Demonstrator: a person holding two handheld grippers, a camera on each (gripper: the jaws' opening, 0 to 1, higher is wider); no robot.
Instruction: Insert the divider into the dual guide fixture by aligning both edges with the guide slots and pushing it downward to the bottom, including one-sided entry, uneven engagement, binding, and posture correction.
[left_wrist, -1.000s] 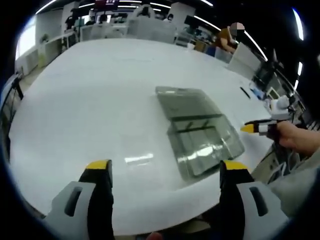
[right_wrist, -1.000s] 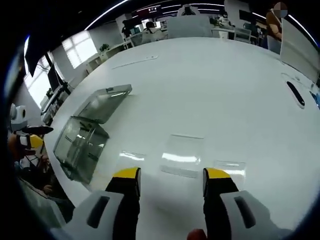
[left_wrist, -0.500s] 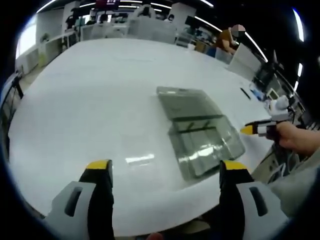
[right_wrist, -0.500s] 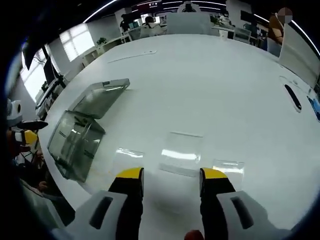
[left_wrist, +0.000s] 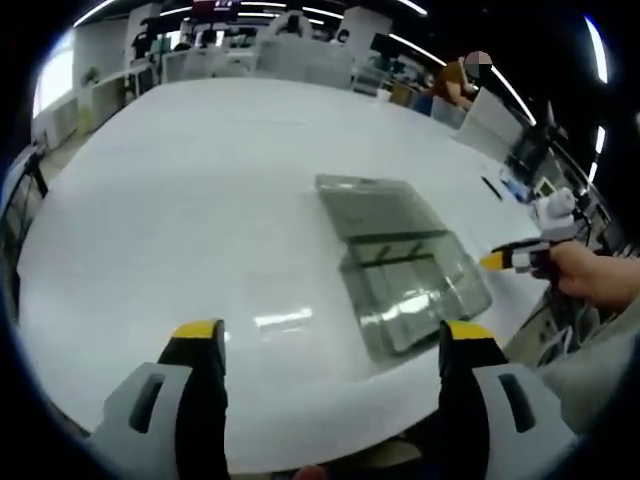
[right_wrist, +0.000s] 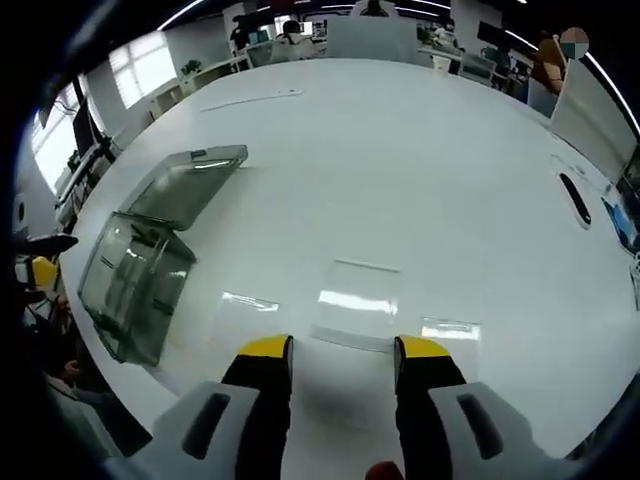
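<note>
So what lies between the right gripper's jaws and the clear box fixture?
In the right gripper view, only bare white table separates the right gripper from the fixture. The flat clear divider lies ahead of the jaws.

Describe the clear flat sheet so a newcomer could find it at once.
On the big white table, look just ahead of the right gripper. The clear sheet lies flat there, apart from the clear box near the table's edge. Unlike the box, it has no walls or lid.
</note>
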